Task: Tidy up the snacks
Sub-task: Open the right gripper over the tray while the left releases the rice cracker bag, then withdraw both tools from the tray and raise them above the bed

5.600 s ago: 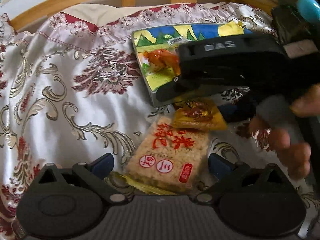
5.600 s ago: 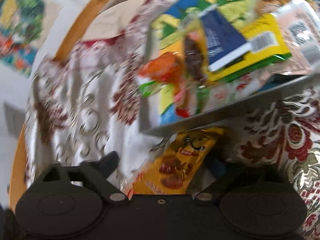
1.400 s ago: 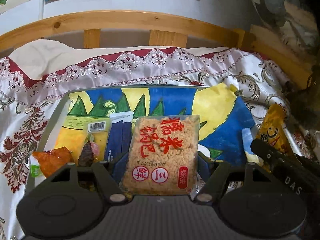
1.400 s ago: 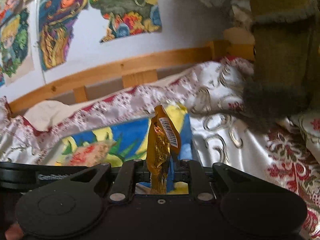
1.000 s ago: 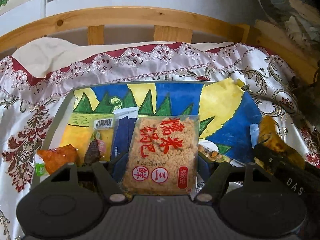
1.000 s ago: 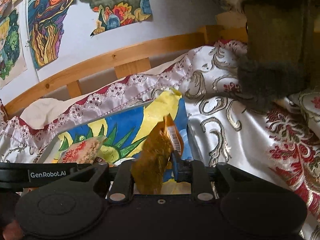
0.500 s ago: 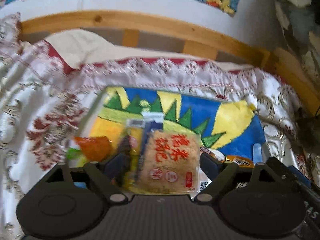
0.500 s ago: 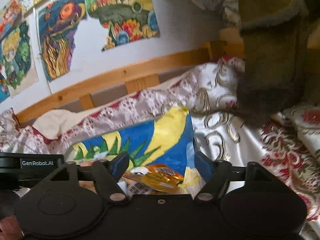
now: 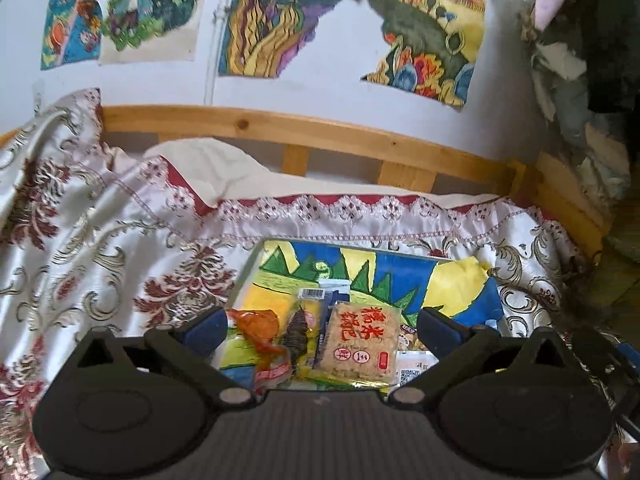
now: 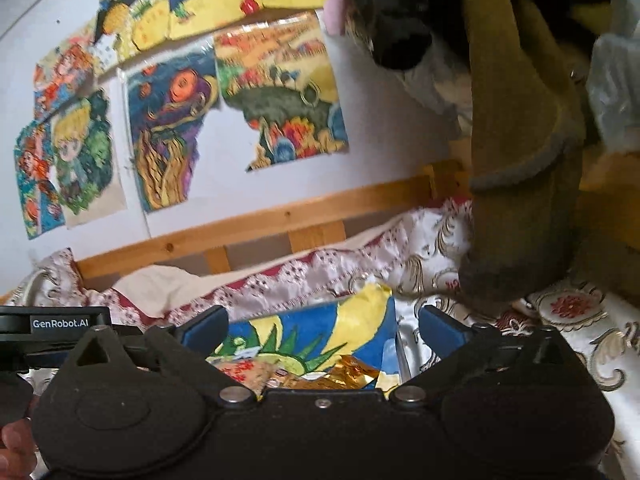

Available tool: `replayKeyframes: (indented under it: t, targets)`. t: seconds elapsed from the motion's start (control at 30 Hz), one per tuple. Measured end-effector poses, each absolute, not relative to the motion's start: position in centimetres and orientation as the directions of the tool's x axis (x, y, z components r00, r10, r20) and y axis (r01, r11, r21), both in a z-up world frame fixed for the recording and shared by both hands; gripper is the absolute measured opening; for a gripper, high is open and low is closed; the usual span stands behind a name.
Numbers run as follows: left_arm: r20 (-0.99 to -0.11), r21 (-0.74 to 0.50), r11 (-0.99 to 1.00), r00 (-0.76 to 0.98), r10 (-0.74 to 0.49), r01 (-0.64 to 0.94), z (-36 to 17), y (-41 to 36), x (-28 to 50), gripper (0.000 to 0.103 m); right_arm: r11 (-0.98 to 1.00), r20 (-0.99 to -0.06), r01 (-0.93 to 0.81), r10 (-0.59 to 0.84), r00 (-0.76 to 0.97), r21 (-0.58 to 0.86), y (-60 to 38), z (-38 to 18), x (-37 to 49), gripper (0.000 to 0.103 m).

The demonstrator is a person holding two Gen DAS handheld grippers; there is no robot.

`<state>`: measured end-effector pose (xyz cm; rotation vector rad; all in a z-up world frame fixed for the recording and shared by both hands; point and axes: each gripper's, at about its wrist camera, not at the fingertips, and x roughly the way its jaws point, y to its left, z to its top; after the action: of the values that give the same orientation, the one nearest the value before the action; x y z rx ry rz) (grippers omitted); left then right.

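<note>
Both grippers hang above a shallow tray [image 9: 460, 280] lined with a bright painted sheet, which lies on the patterned bedspread [image 9: 120, 240] of a wooden-framed bed. The left gripper [image 9: 320, 320] has its jaws wide apart and holds nothing; framed between them, lying flat in the tray, are a square rice-cracker pack [image 9: 362, 344] with red characters, a dark snack in a clear wrapper [image 9: 298, 328] just to its left and an orange packet [image 9: 258, 324] further left, the three lined up side by side with the cracker pack's edges roughly square to the tray. The right gripper [image 10: 322, 330] likewise has its jaws spread and empty; directly under them, at the tray's near right end, rests a crumpled gold-foil packet [image 10: 348, 374] with its long axis running left to right across the gap between the jaws, and the edge of the rice-cracker pack shows just to its left. By the look of it every snack in view already sits inside the tray, so the sorting seems close to finished. If the foil packet needs straightening to match the row, the right gripper is much the nearer, poised straight over it, while the left one stands over the row. Gripping it would mean turning the jaws across its short width, and the slippery foil could easily slide or crumple.
</note>
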<state>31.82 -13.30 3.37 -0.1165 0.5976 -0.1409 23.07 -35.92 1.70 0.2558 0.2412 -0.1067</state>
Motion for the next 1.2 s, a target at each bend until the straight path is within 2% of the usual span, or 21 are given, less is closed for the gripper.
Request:
replayKeyframes:
  t: [0.3, 0.53, 0.87, 1.2]
  targets:
    - [-0.496, -0.172, 0.983, 0.856, -0.146, 0.069, 4.6, -10.7, 25.2, 0.103, 0.971, -0.184, 0.127, -0.089, 0.979, 0.201, -34.5, 3.7, 17.2, 0.102]
    - [-0.455, -0.160, 0.986, 0.884, -0.105, 0.035, 4.6, -8.0, 19.6, 0.103, 0.983, -0.177, 0.114, -0.088, 0.980, 0.143, -32.0, 3.9, 12.8, 0.102]
    - [-0.415, -0.101, 0.995, 0.908, -0.055, 0.014, 4.6, -5.4, 13.0, 0.103, 0.990, -0.191, 0.063, -0.037, 0.981, 0.129, -28.9, 3.5, 7.0, 0.102]
    - [-0.379, 0.046, 0.998, 0.925, -0.024, 0.045, 4.9, -6.0, 8.2, 0.103, 0.987, -0.193, 0.097, -0.071, 0.979, 0.126, -28.1, 3.4, 3.0, 0.102]
